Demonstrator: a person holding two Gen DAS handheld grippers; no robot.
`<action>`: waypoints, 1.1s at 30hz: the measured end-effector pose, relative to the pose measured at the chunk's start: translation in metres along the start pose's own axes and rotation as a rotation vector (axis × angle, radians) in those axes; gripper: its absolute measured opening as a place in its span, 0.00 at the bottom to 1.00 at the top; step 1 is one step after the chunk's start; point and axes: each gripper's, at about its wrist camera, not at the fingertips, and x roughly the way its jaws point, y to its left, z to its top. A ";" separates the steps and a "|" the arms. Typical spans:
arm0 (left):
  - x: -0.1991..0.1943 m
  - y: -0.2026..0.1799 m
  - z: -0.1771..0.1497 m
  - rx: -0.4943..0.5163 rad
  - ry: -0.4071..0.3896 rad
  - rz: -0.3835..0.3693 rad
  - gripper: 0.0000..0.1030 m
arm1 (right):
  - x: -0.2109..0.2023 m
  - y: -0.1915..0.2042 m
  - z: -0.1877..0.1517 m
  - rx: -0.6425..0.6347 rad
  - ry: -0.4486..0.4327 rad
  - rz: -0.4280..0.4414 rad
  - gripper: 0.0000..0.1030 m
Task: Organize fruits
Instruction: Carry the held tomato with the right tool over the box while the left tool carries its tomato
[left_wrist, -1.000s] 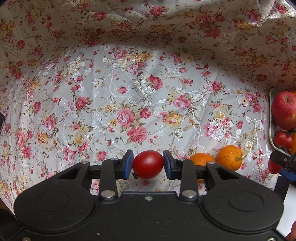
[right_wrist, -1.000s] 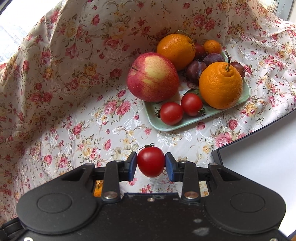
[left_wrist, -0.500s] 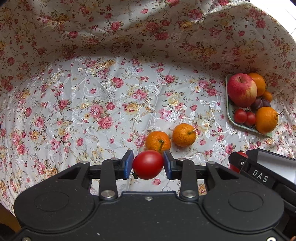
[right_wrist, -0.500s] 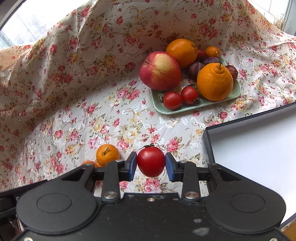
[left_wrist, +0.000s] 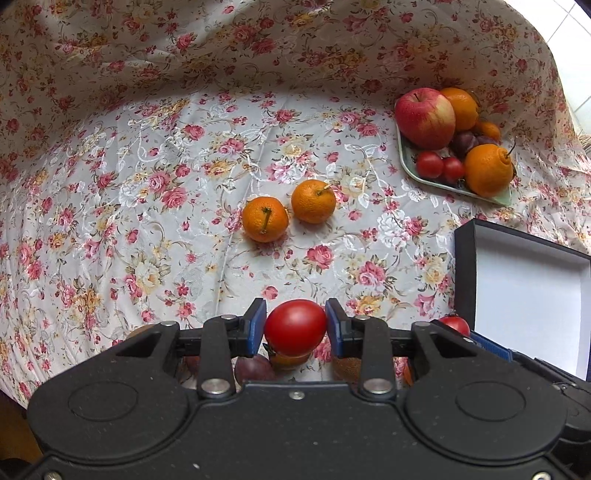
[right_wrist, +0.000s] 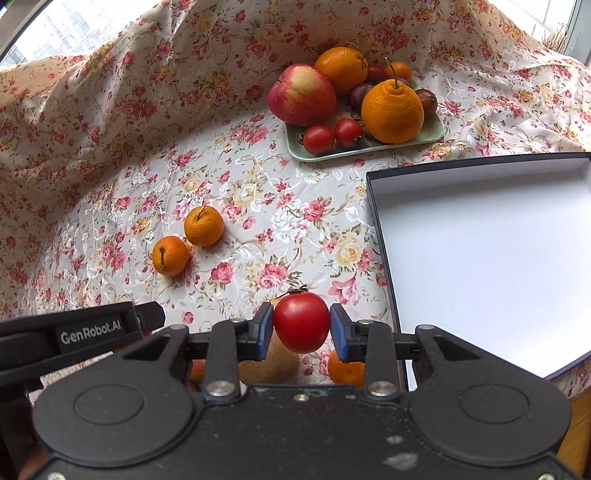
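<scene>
Both jaws clamp tomatoes, your left gripper and right gripper; box unfilled, mandarins remain.

The left gripper is pointing steeply down, its 2 blue pads pressing on the sides of a red tomato. The right gripper is tilting down likewise, clamping a second tomato between its 2 pads. The 2 grippers are hanging side by side, close together.
</scene>
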 end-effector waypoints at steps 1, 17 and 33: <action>-0.001 -0.005 -0.004 0.013 0.001 -0.004 0.42 | -0.002 -0.005 -0.002 0.013 0.001 -0.004 0.34; 0.000 -0.114 -0.036 0.222 -0.012 -0.073 0.42 | -0.017 -0.134 -0.002 0.317 -0.007 -0.190 0.34; 0.022 -0.206 -0.061 0.349 0.010 -0.095 0.42 | -0.043 -0.241 -0.005 0.471 -0.076 -0.318 0.34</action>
